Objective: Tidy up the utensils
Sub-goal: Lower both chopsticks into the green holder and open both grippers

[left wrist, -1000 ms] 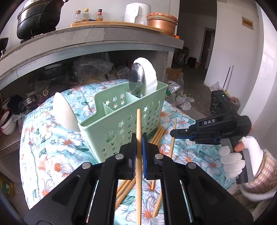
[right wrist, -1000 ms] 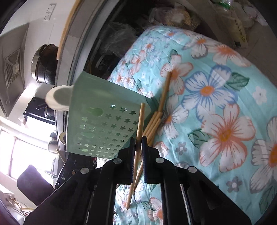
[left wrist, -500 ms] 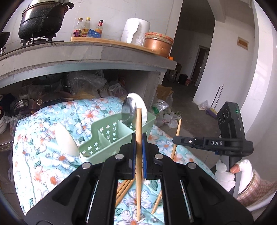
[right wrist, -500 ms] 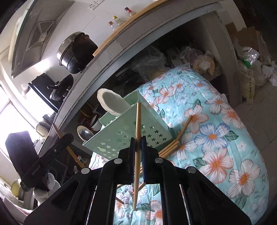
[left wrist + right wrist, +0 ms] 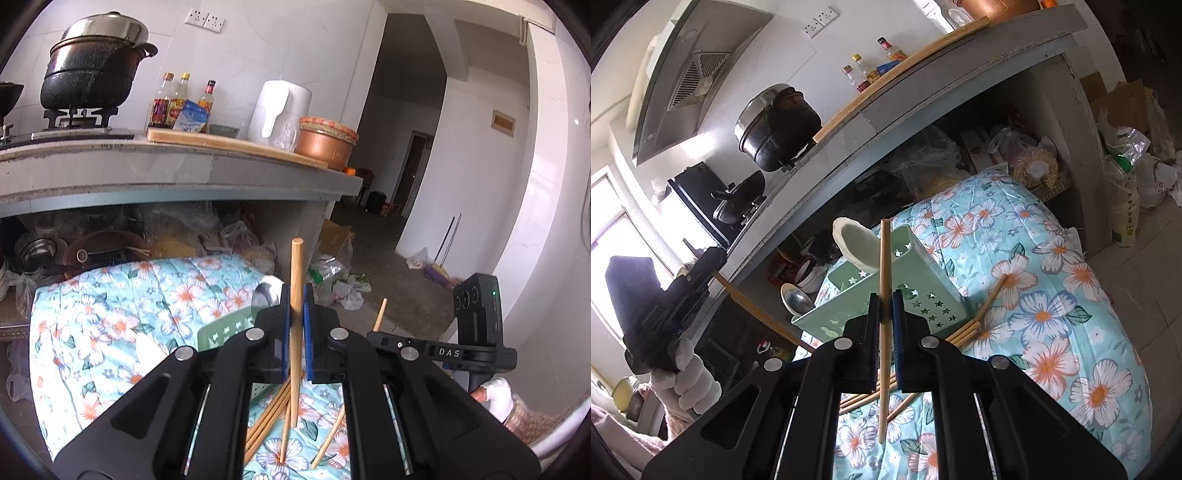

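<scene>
Right wrist view, green caddy [image 5: 923,295] – white spoon [image 5: 855,243] inside, both claws clamp chopsticks

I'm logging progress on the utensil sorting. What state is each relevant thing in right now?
left gripper: shut on a chopstick, held upright.
right gripper: shut on another chopstick.
green caddy: standing on the floral cloth, holding a white spoon.
loose chopsticks: lying on the cloth beside the caddy.
</scene>
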Demonstrator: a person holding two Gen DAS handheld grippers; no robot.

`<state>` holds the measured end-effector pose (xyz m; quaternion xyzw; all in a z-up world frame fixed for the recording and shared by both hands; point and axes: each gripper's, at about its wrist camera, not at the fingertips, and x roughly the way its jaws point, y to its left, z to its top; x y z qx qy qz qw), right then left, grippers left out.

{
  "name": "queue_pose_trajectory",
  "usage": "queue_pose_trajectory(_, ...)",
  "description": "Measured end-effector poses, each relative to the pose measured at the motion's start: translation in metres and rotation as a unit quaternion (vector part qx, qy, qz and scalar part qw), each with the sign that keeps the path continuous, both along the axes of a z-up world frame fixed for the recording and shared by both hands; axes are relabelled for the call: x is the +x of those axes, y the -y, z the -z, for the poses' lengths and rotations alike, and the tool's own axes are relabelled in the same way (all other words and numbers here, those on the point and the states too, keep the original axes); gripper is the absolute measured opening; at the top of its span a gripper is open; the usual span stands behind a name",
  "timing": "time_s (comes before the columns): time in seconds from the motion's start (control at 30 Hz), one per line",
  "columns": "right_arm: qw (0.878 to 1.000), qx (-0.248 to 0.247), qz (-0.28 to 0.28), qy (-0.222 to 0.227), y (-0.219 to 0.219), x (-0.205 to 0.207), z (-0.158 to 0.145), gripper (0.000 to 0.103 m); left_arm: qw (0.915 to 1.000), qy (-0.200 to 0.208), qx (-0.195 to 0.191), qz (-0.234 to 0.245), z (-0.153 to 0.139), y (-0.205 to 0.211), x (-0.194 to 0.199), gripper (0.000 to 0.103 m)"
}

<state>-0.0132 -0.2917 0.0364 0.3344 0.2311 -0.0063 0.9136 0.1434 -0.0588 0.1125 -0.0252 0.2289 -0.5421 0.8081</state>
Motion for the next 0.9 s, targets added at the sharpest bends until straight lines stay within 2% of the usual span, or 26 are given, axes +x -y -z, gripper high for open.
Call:
queue_pose_trajectory(0.43,1.000,0.015,-0.003,0.005,0.003,-0.001,0.002,0.007,0.9972,0.045,-0.052,-0.028,-0.046,-0.017,0.011,0.005)
queue_pose_trajectory(0.67,1.000,0.016,-0.003,0.004,0.003,0.000,0.002,0.007,0.9950,0.054,-0.066,-0.051,-0.056,-0.021,0.024,0.005)
queue_pose_trajectory(0.9,1.000,0.016,-0.002,0.002,0.003,0.000,0.003,0.007,0.9929,0.070,-0.059,-0.076,-0.055,-0.015,0.033,0.005)
